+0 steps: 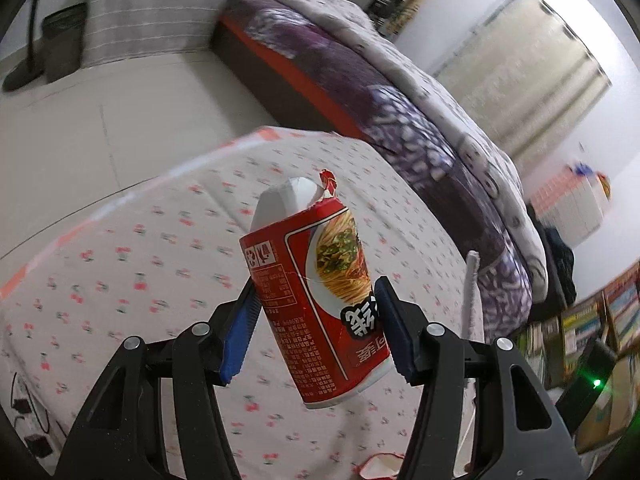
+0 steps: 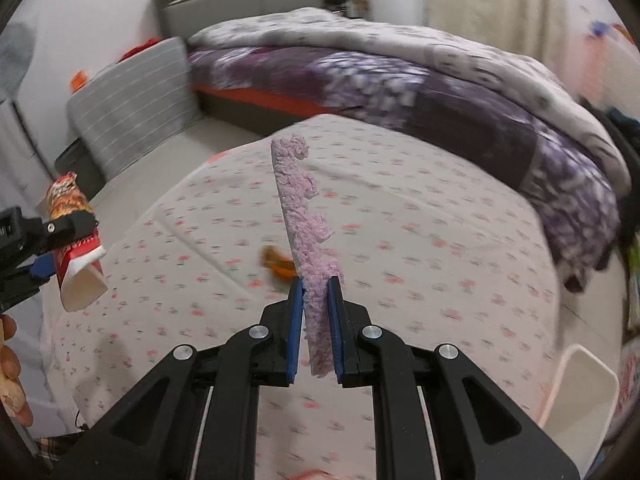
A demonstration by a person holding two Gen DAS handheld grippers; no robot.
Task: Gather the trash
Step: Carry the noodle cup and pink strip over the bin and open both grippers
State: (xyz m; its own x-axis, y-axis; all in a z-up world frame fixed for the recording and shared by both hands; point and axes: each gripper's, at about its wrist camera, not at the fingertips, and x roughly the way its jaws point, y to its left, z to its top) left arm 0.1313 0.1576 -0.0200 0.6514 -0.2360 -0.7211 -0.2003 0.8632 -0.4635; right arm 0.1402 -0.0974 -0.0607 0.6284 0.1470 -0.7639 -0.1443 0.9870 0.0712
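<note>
the left gripper (image 1: 316,312) holds a crushed red noodle carton (image 1: 320,292) between its blue pads, lifted clear above the surface (image 1: 120,272), which is covered with a white cloth printed with small red cherries. the carton is tilted, its torn white end pointing up and away from the camera. in the right wrist view the same carton (image 2: 76,240) shows at the left edge, clamped in the left gripper (image 2: 60,248), with a person's fingers (image 2: 10,360) just below it

the right gripper (image 2: 316,316) is closed narrow on a thin strip of fuzzy pink material (image 2: 304,216), which stands up from the pads and leans slightly left, off the surface. behind the strip a small orange scrap (image 2: 276,264) lies on the cloth, blurred. a white bin rim (image 2: 580,392) sits at the lower right of that view. beyond the surface stands a bed (image 2: 400,80) with a purple and grey quilt, and a grey striped cushion (image 2: 132,108) leans near it
</note>
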